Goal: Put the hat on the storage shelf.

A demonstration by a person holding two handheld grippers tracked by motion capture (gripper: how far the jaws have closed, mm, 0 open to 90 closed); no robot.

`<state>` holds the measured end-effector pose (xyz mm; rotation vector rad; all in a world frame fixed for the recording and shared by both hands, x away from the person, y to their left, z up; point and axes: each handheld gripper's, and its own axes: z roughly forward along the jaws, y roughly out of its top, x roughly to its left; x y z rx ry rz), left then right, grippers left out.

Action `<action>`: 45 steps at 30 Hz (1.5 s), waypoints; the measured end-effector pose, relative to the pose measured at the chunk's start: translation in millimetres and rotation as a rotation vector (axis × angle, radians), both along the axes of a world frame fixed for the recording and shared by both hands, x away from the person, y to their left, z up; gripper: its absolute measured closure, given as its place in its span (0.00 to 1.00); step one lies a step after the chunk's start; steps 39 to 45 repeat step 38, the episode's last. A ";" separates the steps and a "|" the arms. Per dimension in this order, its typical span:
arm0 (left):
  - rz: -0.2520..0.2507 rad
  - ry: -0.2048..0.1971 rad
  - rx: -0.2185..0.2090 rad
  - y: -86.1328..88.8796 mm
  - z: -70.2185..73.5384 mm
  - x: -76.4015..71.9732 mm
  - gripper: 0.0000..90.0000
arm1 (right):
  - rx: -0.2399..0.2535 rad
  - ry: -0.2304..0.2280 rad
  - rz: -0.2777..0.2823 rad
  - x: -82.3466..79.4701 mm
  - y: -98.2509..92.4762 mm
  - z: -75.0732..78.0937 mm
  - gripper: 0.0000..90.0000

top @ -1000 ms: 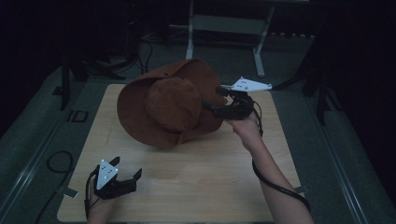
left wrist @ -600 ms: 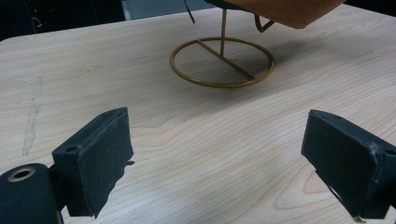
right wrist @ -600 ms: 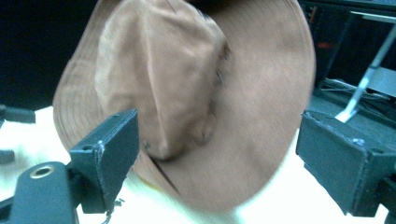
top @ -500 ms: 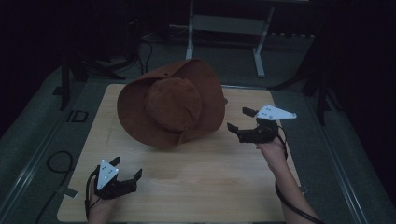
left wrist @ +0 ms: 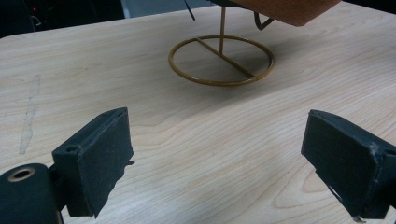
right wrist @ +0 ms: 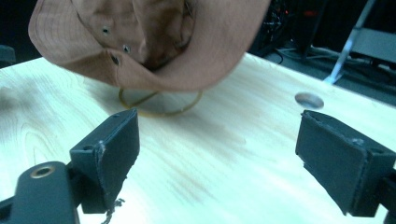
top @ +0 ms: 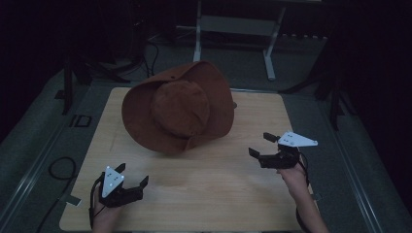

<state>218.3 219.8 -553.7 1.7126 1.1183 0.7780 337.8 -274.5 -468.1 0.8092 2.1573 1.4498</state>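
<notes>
A brown wide-brimmed hat (top: 180,109) hangs tilted on a brass stand at the middle back of the wooden table (top: 218,189). The stand's ring base (left wrist: 221,60) and thin post rise under the hat's brim (left wrist: 289,9). From the right gripper view the hat's underside (right wrist: 144,37) faces me, with the ring base (right wrist: 159,105) below it. My left gripper (top: 132,180) rests open near the front left corner, nothing between its jaws. My right gripper (top: 260,144) is open at the right, apart from the hat.
A round hole (right wrist: 309,99) is set in the tabletop on the right. Dark floor with cables (top: 60,167) surrounds the table. A metal frame (top: 233,29) stands behind it. Bare wood lies between the two grippers.
My right gripper has let go of the hat's brim and drawn back to the right front, jaws open. The hat stays on its stand. The left gripper has not moved.
</notes>
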 end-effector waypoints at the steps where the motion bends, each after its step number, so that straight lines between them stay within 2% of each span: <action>1: 0.001 0.001 -0.003 0.1 -0.2 -0.1 0.10 | 0.002 0.006 -0.007 -1.7 -3.2 -3.6 0.15; 2: 0.001 0.001 -0.003 0.1 -0.2 -0.1 0.10 | 0.002 0.006 -0.007 -1.7 -3.2 -3.6 0.15; 3: 0.002 0.002 0.000 0.2 -0.5 -0.7 0.10 | 0.004 0.018 -0.026 -7.3 -13.1 -14.2 0.15; 12: 0.004 0.010 0.009 -1.1 -2.9 0.7 0.10 | -0.011 0.070 -0.070 -15.8 -38.5 -41.1 0.15; 16: 0.009 0.017 0.017 0.1 -4.2 1.4 0.10 | -0.028 0.105 -0.105 -20.9 -51.0 -57.3 0.15; 24: 0.032 0.021 0.013 4.1 -5.3 1.7 0.10 | -0.079 0.132 -0.136 -32.4 -67.6 -78.0 0.15; 26: 0.032 0.025 0.014 3.6 -5.9 2.0 0.10 | -0.081 0.135 -0.138 -34.0 -69.6 -79.9 0.15; 29: 0.028 0.029 0.016 2.7 -6.6 2.7 0.10 | -0.100 0.127 -0.170 -39.5 -76.9 -86.9 0.15; 32: 0.025 0.027 0.013 1.5 -6.5 2.5 0.10 | -0.076 0.125 -0.190 -40.8 -82.6 -88.5 0.15; 45: 0.023 0.032 0.015 1.2 -7.1 2.4 0.10 | -0.084 0.120 -0.199 -40.9 -83.3 -90.5 0.15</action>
